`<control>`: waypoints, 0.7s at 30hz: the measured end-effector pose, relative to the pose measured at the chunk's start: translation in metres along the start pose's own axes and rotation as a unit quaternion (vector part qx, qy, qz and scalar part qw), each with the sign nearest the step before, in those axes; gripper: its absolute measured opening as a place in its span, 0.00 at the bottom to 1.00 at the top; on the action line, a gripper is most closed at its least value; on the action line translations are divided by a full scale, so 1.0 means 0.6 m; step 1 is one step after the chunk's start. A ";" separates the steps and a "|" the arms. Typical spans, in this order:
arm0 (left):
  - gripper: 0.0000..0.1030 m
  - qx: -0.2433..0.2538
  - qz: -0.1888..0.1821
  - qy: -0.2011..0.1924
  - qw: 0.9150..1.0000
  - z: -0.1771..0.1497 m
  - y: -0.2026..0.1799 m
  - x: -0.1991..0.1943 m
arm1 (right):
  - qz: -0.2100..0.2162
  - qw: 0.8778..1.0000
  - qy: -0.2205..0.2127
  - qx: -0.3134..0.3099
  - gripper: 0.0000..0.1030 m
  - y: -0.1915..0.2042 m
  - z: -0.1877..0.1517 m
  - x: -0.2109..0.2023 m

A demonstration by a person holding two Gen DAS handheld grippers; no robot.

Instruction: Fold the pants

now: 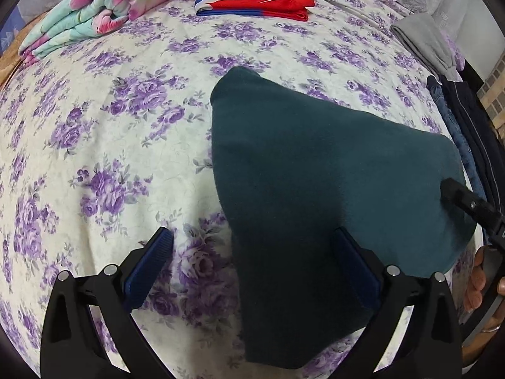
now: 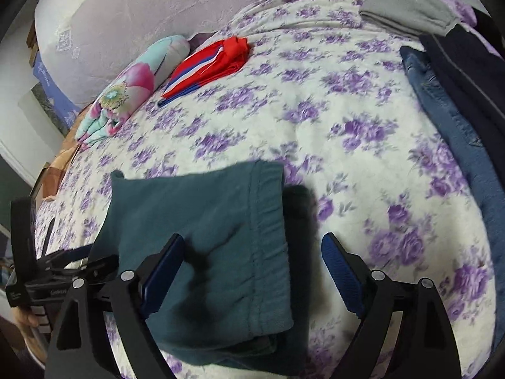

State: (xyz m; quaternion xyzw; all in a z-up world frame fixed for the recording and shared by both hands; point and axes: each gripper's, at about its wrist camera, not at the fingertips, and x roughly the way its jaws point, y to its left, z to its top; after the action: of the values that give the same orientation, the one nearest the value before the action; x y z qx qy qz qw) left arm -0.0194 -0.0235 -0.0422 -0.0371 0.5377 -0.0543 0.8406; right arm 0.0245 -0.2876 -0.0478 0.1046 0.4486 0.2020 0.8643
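Dark teal pants lie folded on the floral bedspread. In the right wrist view the pants show their waistband edge on the right. My left gripper is open, its fingers straddling the pants' left edge just above the fabric. My right gripper is open over the waistband side, its left finger over the cloth. The right gripper's fingertip shows at the pants' right edge in the left wrist view. The left gripper's body shows at the left of the right wrist view.
Folded red-white-blue shorts and a floral quilt lie at the far side. Grey pants, jeans and dark trousers are stacked along the right edge of the bed.
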 end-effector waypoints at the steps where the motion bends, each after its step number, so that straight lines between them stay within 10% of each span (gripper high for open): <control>1: 0.96 0.001 -0.002 0.000 1.000 0.000 0.001 0.001 | 0.002 1.000 0.004 0.002 0.87 -0.003 -0.005 0.003; 6: 0.96 0.000 -0.011 0.003 1.000 0.004 0.003 0.004 | 0.001 0.999 0.004 -0.033 0.87 0.012 -0.019 0.007; 13: 0.96 0.002 -0.019 0.004 1.000 0.005 0.007 0.005 | 0.042 0.997 -0.006 -0.061 0.33 0.040 -0.023 0.007; 21: 0.95 -0.018 -0.094 0.025 0.995 0.011 0.034 -0.001 | 0.028 0.998 -0.009 -0.054 0.42 0.039 -0.023 0.010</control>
State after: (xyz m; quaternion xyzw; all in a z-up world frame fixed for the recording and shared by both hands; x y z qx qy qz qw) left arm -0.0124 -0.0030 -0.0412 -0.1011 0.5540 -0.1239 0.8170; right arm 0.0100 -0.2640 -0.0516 0.0727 0.4261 0.2492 0.8666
